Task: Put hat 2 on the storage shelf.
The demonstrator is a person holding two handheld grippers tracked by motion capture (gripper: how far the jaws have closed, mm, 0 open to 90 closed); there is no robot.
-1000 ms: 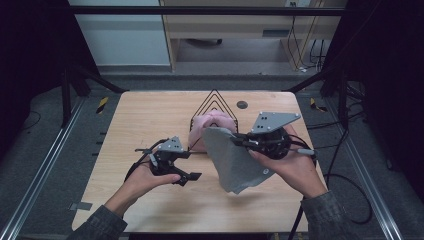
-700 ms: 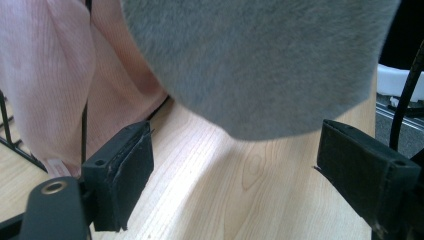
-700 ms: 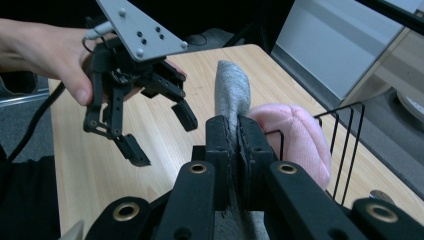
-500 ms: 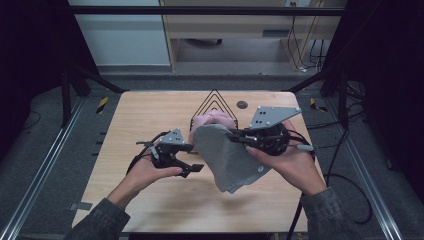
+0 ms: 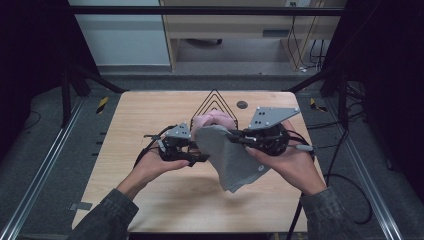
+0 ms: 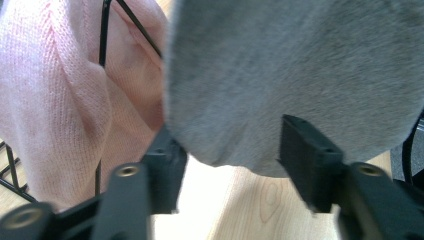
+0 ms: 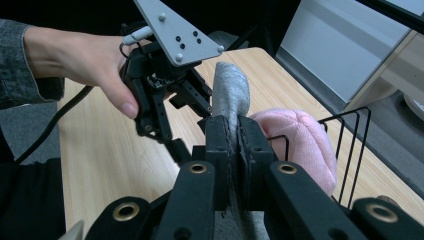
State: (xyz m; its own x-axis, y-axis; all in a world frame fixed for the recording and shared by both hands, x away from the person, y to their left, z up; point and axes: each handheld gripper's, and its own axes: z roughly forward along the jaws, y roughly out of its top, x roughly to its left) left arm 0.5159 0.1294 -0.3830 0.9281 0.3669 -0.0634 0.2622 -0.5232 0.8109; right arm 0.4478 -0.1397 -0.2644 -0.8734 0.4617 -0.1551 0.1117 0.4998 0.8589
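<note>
A grey cloth (image 5: 234,161) hangs above the table from my right gripper (image 5: 234,136), whose jaws are shut on its top edge (image 7: 230,92). My left gripper (image 5: 196,152) is right against the cloth's left side. In the left gripper view its fingers (image 6: 306,162) stand apart, and the lower edge of the grey cloth (image 6: 290,75) dips between them. Draped in a black wire rack (image 5: 215,100) just behind is a pink knit piece (image 5: 212,120). That pink knit (image 6: 60,100) also sits to the left of my left gripper's jaws.
The wooden table (image 5: 150,110) has rounded corners and a small dark disc (image 5: 242,104) near its far edge. Black frame rails and cables run along both sides. A shelf unit stands beyond the table.
My left gripper has moved right, up to the grey cloth's edge. The right gripper kept the cloth raised and shifted slightly.
</note>
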